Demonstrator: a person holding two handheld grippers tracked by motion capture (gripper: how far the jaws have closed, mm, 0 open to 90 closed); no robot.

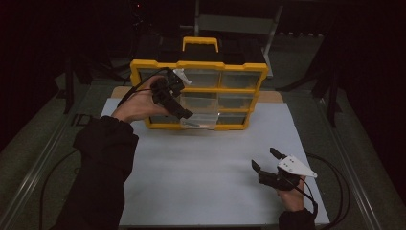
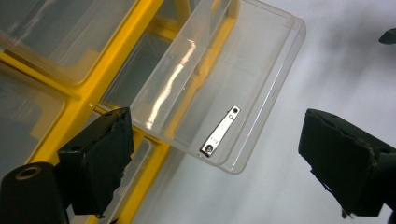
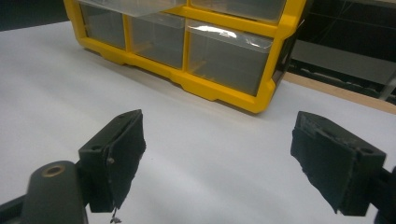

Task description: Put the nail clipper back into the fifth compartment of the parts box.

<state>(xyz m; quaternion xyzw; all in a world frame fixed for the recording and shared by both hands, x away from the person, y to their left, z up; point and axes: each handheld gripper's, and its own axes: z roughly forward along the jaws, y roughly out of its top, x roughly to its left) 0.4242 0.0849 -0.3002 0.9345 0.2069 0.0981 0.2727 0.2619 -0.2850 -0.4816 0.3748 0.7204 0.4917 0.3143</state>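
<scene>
Dim room: white table top, grey metal shelf behind.

In the high view, the left gripper hides part of the pulled-out clear drawer, whose contents are too small to make out. The yellow organizer is cut off at twelve o'clock in the right gripper view.
</scene>
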